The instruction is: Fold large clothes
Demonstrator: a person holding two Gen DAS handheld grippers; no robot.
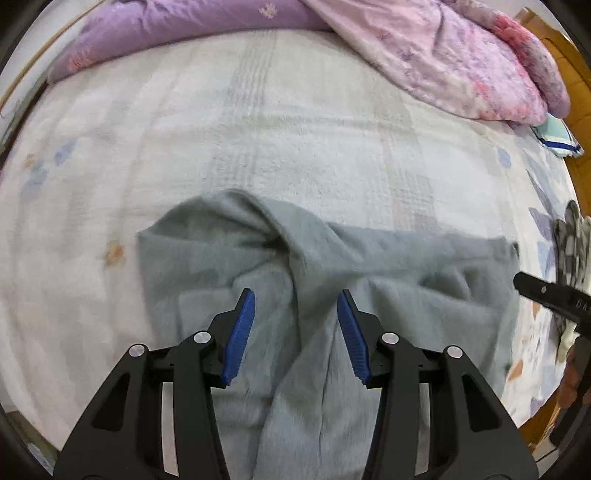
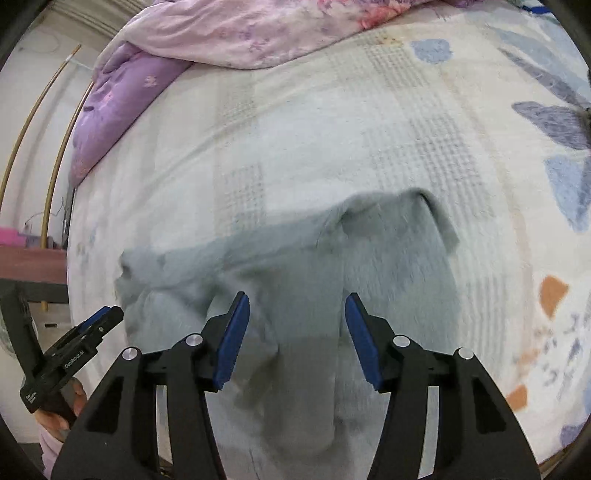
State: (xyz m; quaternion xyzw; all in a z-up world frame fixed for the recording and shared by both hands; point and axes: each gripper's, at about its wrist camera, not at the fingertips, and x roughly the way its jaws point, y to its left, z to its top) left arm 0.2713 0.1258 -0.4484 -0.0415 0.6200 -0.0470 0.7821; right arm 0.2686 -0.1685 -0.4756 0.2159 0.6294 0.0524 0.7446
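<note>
Left claw (image 1: 295, 299) gaping, grey garment (image 1: 325, 280), purple quilt (image 1: 177, 22) beyond

A crumpled grey garment (image 2: 295, 280) is spread on the bed (image 2: 332, 129); the right claw (image 2: 297, 306) is held open above it.

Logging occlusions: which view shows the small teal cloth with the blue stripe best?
The left wrist view: the small teal cloth with a blue stripe lies beside the pink floral quilt. The right wrist view shows at most a blue sliver at its top edge.
</note>
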